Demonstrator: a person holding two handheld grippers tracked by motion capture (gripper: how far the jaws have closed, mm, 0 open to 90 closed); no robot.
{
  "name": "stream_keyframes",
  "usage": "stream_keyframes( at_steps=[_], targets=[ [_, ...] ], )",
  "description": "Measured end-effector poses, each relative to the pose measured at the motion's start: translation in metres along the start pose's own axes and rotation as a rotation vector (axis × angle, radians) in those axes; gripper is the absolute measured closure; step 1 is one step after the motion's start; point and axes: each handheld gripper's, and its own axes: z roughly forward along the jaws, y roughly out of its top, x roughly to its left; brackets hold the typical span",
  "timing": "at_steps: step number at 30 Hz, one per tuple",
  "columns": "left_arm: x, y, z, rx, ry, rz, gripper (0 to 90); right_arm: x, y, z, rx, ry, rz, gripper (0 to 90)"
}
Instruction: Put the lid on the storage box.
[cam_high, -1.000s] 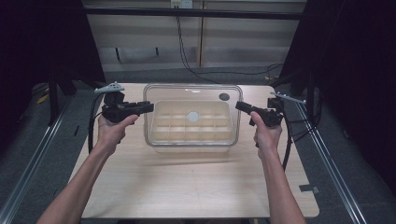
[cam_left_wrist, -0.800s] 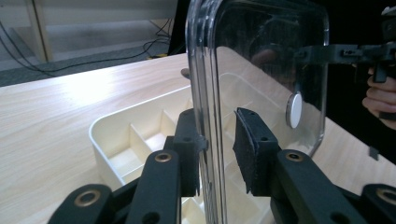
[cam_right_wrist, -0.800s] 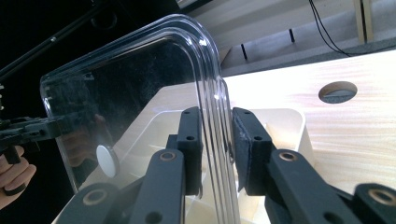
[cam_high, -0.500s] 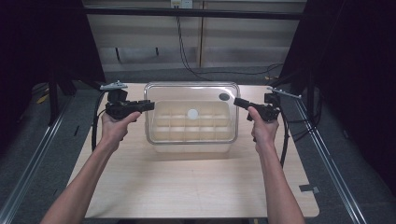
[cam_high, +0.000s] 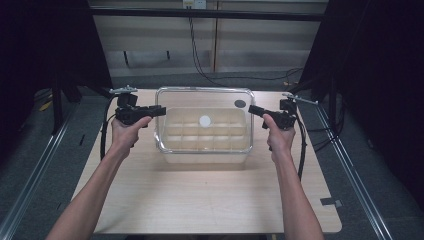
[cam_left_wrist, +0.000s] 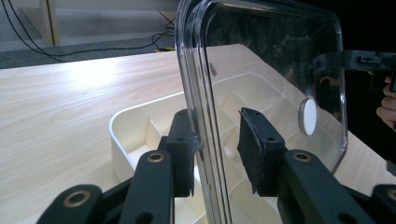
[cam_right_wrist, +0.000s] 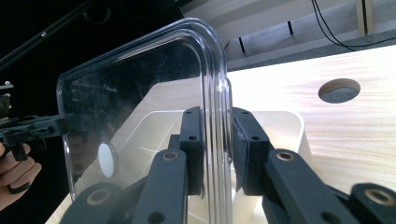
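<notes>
A clear plastic lid (cam_high: 202, 97) with a white disc (cam_high: 205, 120) at its centre lies level over a cream compartment tray (cam_high: 172, 142) on the wooden table. My left gripper (cam_high: 160, 110) straddles the lid's left rim. In the left gripper view the lid (cam_left_wrist: 275, 70) stands between the jaws of the left gripper (cam_left_wrist: 215, 126), one jaw at the rim and the other pad (cam_left_wrist: 252, 144) a little off it. These jaws have just been opening. My right gripper (cam_high: 251, 110) is shut on the right rim, and both pads of the right gripper (cam_right_wrist: 217, 116) press the lid (cam_right_wrist: 140, 93).
A round hole (cam_high: 240, 103) sits in the tabletop (cam_high: 200, 200) behind the tray on the right. Cables trail from both grippers off the table's sides. Dark metal rails run along both sides of the table, and a broad stretch of wood lies in front of the tray.
Both hands and the lid have shifted a little toward the far side of the table. The right gripper has drawn slightly inward.
</notes>
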Motion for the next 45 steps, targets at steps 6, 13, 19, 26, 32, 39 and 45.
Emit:
stream_keyframes(
  at_steps=[6, 13, 19, 26, 32, 39, 45],
  targets=[
    [0.008, -0.002, 0.008, 0.013, 0.002, -0.009, 64.2, -0.006, -0.001, 0.006, 0.007, 0.002, 0.002, 76.2],
    [0.015, -0.005, 0.017, 0.024, 0.008, -0.010, 60.8, -0.012, -0.003, 0.014, 0.006, -0.003, 0.020, 75.5],
    [0.021, -0.008, 0.025, 0.036, 0.009, -0.027, 57.7, -0.017, -0.007, 0.022, 0.007, -0.026, 0.029, 73.8],
    [0.027, -0.011, 0.033, 0.057, 0.009, -0.037, 55.3, -0.022, -0.009, 0.027, 0.017, -0.033, 0.038, 73.2],
    [0.030, -0.015, 0.039, 0.069, 0.003, -0.046, 53.3, -0.025, -0.011, 0.031, 0.024, -0.046, 0.045, 72.3],
    [0.033, -0.019, 0.043, 0.091, -0.010, -0.056, 50.4, -0.028, -0.013, 0.034, 0.031, -0.057, 0.048, 71.5],
    [0.035, -0.023, 0.047, 0.100, -0.010, -0.066, 49.1, -0.032, -0.015, 0.039, 0.045, -0.066, 0.053, 70.3]
  ],
)
